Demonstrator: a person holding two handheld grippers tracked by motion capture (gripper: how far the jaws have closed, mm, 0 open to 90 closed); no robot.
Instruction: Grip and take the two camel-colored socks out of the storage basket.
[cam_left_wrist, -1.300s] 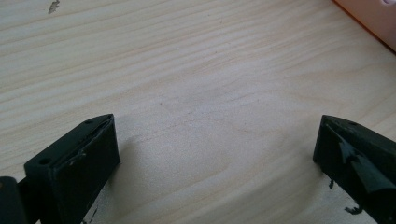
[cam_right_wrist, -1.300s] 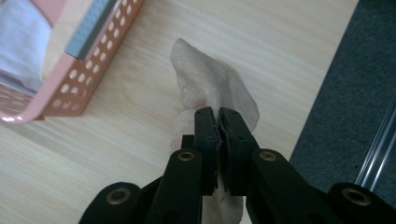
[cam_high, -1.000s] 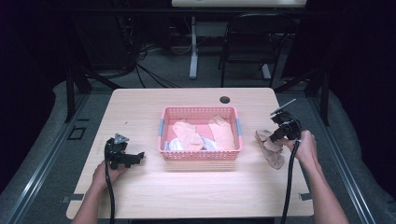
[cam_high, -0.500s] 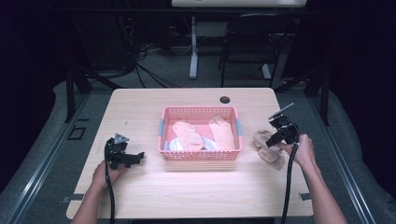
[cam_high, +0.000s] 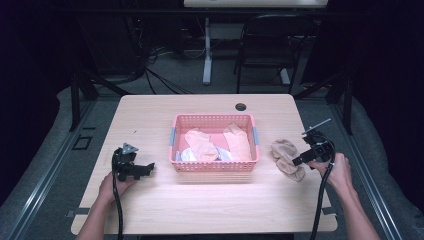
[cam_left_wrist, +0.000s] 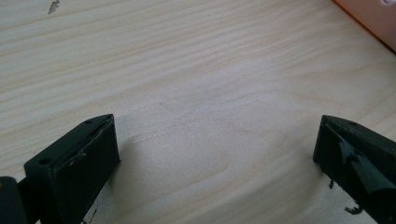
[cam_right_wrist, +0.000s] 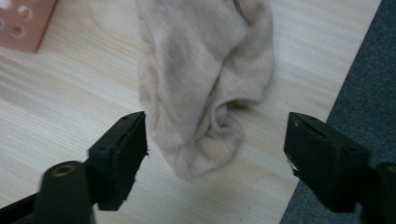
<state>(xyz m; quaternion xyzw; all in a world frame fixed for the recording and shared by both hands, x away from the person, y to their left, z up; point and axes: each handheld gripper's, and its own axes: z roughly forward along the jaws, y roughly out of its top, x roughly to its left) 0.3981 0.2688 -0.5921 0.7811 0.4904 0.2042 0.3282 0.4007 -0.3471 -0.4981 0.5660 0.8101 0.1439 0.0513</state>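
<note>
Beige fabric: one crumpled sock (cam_high: 287, 159) lies flat on the wooden table (cam_high: 150, 120), just right of one pink basket (cam_high: 214, 166) and apart from it. The right gripper (cam_high: 299, 161) sits at the sock's right edge; its jaws have just been opening and stand wide apart, with the near end of the sock (cam_right_wrist: 205, 88) between them but not pressed. The basket holds at least two peach socks (cam_high: 212, 142); an exact count cannot be made. The left gripper (cam_high: 149, 168) rests on bare wood left of the basket, jaws apart, nothing between them.
</note>
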